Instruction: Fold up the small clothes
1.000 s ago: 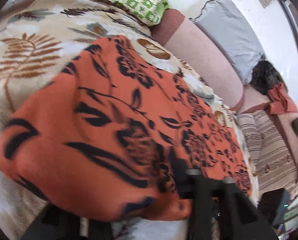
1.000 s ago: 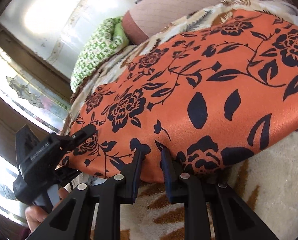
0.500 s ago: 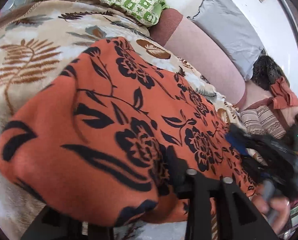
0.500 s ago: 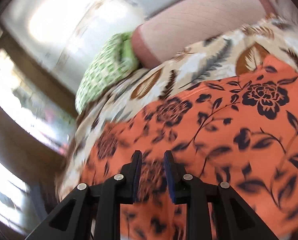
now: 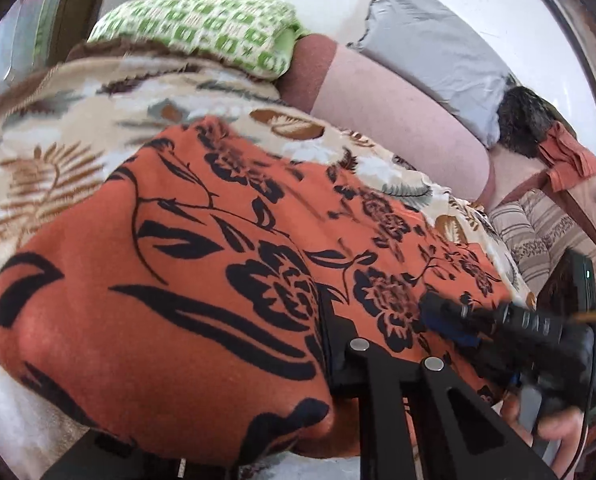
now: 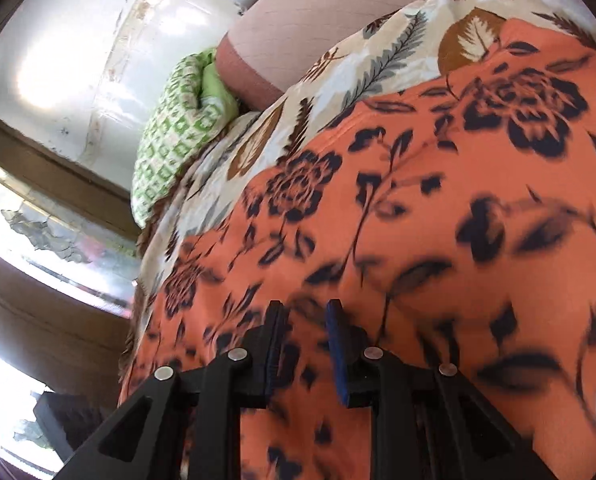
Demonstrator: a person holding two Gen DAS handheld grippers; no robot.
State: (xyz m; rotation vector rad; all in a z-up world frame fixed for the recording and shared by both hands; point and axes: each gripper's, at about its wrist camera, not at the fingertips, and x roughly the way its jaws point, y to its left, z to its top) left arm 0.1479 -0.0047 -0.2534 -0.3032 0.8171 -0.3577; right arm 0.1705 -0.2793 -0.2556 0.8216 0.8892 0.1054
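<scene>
No lettering, label or number can be read anywhere — neither view shows any.

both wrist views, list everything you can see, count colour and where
orange cloth: one, orange with black flowers, spread on the blanket, near edge draped over the left gripper
blanket: one, cream with brown and grey leaves, under the cloth
green pillow: one, green and white checks, far end of the blanket
bolster: one, pink with a darker end, beside the blanket
grey pillow: one, grey, against the wall
rust cloth: one, rust, far right
striped cover: one, beige stripes, right
left gripper: one, black, jaws closing with cloth between them
right gripper: one, black with blue pad, narrow gap, over the cloth
hand: one, holding the right gripper's handle
</scene>
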